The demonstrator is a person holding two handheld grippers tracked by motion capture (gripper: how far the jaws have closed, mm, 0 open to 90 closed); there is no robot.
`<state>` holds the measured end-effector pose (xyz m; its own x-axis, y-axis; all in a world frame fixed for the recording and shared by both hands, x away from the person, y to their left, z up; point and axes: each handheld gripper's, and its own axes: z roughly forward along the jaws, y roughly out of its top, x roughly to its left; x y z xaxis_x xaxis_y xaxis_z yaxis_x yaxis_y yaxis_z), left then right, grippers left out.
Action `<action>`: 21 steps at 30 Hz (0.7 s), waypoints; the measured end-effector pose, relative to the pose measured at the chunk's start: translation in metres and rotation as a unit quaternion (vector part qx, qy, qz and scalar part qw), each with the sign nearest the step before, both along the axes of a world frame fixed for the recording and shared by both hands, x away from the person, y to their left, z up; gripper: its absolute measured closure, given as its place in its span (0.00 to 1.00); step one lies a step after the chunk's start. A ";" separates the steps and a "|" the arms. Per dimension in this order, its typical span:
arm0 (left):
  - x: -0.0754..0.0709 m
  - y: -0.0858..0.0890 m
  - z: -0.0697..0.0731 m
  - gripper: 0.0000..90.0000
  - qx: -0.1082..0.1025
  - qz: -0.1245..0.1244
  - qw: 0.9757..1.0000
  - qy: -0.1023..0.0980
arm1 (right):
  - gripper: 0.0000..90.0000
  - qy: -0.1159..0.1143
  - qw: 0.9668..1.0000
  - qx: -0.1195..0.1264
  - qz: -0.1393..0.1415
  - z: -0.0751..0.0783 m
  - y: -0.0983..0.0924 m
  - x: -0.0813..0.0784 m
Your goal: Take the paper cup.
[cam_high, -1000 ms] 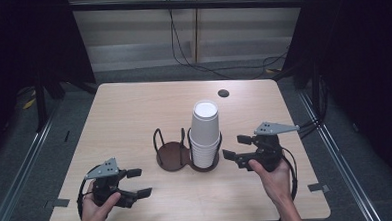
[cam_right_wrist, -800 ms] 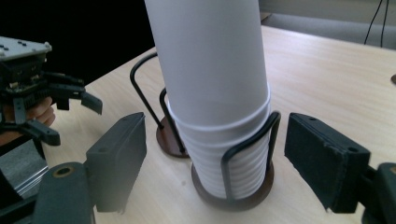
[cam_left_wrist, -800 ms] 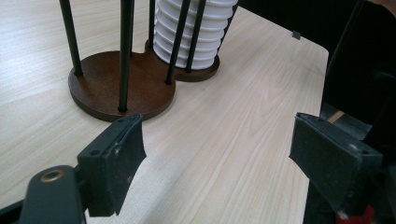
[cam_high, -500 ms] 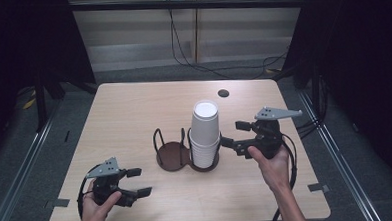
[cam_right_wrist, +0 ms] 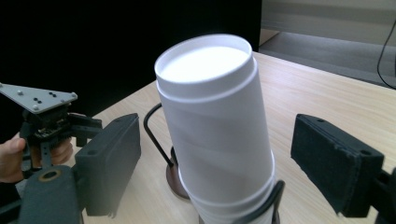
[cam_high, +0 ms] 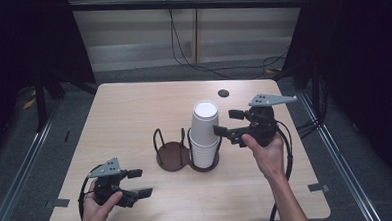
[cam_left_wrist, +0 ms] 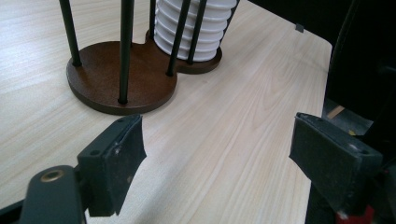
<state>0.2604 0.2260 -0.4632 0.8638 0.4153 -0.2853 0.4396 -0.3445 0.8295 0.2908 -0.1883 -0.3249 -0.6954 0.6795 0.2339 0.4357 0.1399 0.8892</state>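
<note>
1. Left gripper [cam_high: 134, 183]: rests at 7 o'clock on the table [cam_high: 134, 108], jaws parted and holding nothing; idle.
2. Cup holder [cam_high: 172, 154]: dark two-ring stand at table centre; its left ring is vacant.
3. Stack of white cups [cam_high: 205, 135]: upside down in the holder's right ring, upright.
4. Right gripper [cam_high: 224, 123]: at 3 o'clock of the stack's top cup, jaws just opened wide, straddling it without pressing. Step judged: approach to lift the top cup. Next: close squarely on the cup wall, gently, then lift straight up.
</note>
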 end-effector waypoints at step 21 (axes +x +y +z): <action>-0.003 -0.002 0.001 0.20 0.000 -0.007 1.000 0.001 | 0.18 0.009 1.000 -0.018 0.020 0.008 0.024 0.024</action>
